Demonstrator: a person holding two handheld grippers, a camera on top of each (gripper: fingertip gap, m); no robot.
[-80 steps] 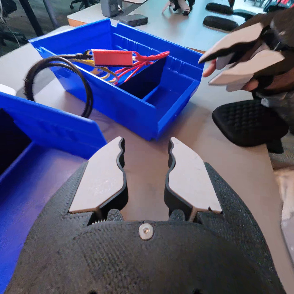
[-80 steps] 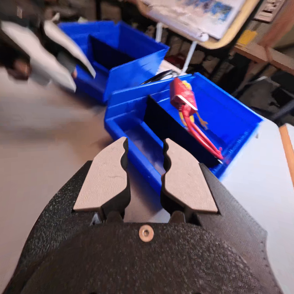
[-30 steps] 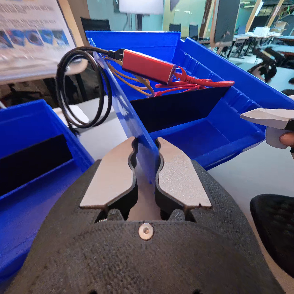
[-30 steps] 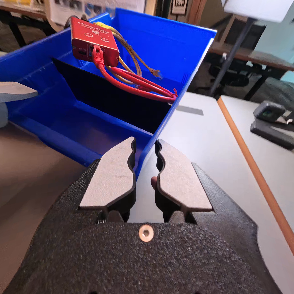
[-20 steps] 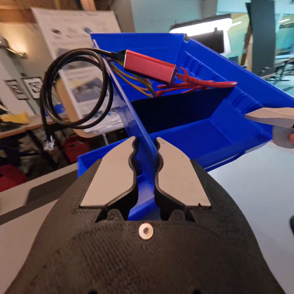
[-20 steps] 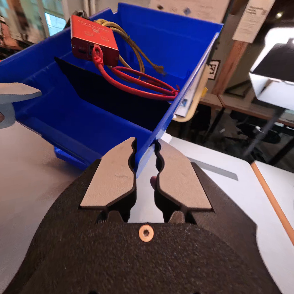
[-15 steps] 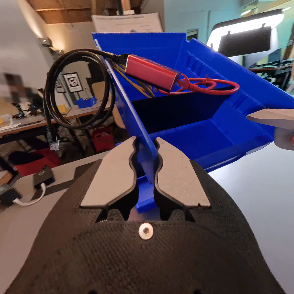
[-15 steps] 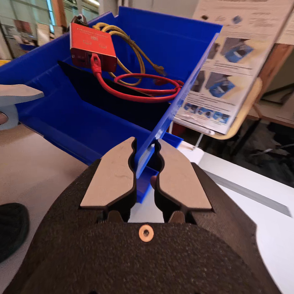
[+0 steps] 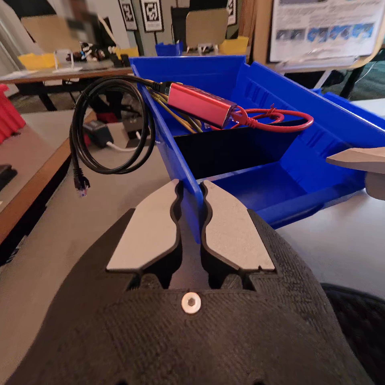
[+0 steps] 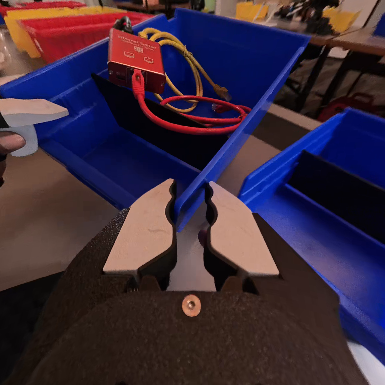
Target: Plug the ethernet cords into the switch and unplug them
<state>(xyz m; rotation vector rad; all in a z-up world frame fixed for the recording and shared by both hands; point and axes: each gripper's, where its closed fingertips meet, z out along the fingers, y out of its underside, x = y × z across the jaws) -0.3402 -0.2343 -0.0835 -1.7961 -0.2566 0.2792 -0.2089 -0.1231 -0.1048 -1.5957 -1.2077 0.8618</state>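
Note:
A blue bin with a black divider holds a red switch. My left gripper is shut on the bin's left wall. My right gripper is shut on its right wall. A red cord is plugged into the front of the switch. A yellow cord lies loose behind the switch. A black cord runs from the switch's back end and hangs coiled over the left wall, with its free plug dangling. Each view shows the other gripper's finger at its edge.
A second blue bin with a black divider sits close on the right. Red and yellow bins stand at the far left. A grey table lies below, with a black chair at its near right.
Both grippers have swung round with the bin held between them, so the background has shifted. The second blue bin now shows on the right. The red cord has slid in the bin.

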